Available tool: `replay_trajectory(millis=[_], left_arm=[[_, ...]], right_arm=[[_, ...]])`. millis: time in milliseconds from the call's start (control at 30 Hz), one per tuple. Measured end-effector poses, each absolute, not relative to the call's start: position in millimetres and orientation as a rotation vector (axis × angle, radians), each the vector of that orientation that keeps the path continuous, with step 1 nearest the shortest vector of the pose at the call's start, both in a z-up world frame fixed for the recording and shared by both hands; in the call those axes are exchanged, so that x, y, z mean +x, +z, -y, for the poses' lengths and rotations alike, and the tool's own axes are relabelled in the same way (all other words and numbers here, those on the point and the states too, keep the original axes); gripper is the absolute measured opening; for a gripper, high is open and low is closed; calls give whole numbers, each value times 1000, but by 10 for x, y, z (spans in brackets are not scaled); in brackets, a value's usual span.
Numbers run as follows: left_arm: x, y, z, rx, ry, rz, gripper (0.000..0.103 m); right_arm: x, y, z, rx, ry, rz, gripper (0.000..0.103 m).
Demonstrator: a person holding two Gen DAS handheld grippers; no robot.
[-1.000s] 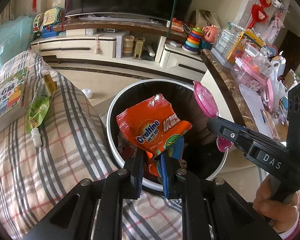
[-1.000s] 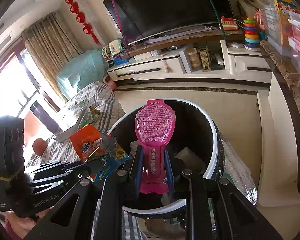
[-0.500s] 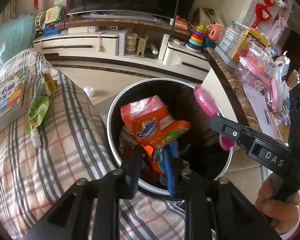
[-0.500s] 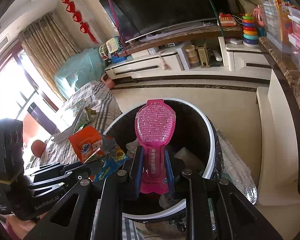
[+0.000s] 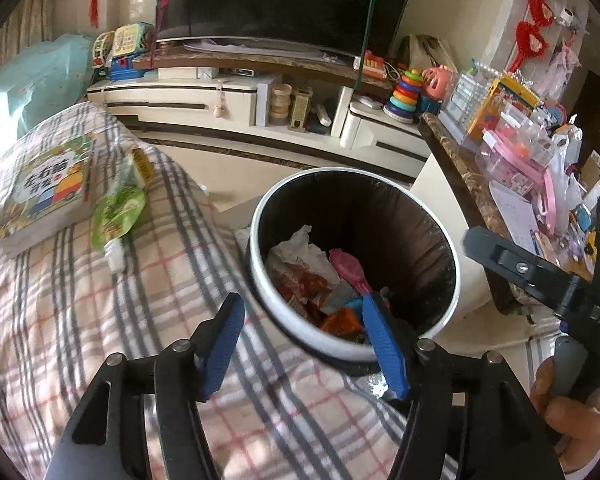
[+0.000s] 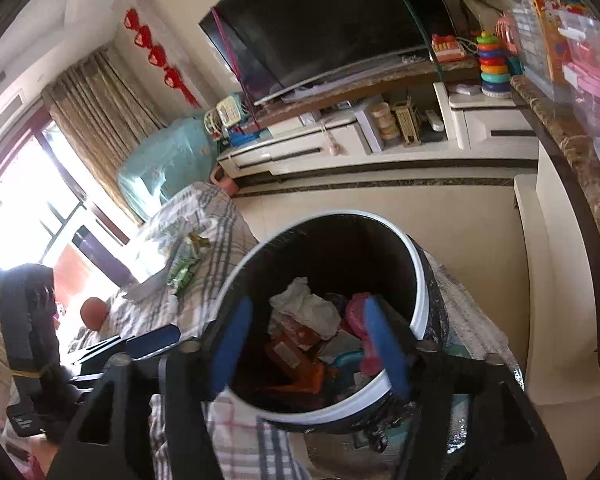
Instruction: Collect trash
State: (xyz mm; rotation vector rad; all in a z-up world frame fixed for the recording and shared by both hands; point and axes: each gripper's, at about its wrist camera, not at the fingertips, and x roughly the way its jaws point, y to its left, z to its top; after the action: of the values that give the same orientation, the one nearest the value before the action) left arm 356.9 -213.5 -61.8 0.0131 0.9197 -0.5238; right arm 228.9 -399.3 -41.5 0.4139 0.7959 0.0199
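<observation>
The orange packet [image 5: 342,320] and pink pouch [image 5: 346,266] had dropped from both claws, left claw [image 5: 304,344] and right claw [image 6: 306,346], whose jaws had just been opening and stood apart empty, into the black bin [image 5: 420,240] beside the plaid sofa [image 5: 60,320] facing the television [image 5: 284,0].

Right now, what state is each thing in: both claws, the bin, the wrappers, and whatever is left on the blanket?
left claw: open, jaws just opening, nothing between them
right claw: open, jaws just opening, nothing held
trash bin: upright, uncovered, partly filled
orange wrapper: lying in the bin
pink wrapper: lying in the bin
green pouch: lying on the plaid blanket, uncollected
book: closed, flat on the blanket
</observation>
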Motion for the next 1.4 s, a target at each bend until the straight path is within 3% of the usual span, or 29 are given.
replay_trajectory(millis=[167,300,633,767,867,1067,1400], left_arm=[[3210,-585,1810,-48,-511,-891,71],[2857,-580,1539,-75,-486,-855,74],[2030,-361,1039,-92,-406,-690,79],[1649,-160,896,-79,-369,-563,87],[1372,-45,798,-63,-318,-465,102],[993,-101,681,-39,-231,-380,102],[817,-354,742,-4,-122,-384,102]], right_arm=[[2063,-315,3863,431,31,-755,94],[1847,-282,3719,421,23,-732,98],[1308,-167,3368,366,-8,-663,100],[1091,57,3168,279,-26,-583,101],[921,298,2989,194,-44,-489,103],[623,552,2726,63,-105,-328,103],[599,211,2635,32,-135,-343,103]])
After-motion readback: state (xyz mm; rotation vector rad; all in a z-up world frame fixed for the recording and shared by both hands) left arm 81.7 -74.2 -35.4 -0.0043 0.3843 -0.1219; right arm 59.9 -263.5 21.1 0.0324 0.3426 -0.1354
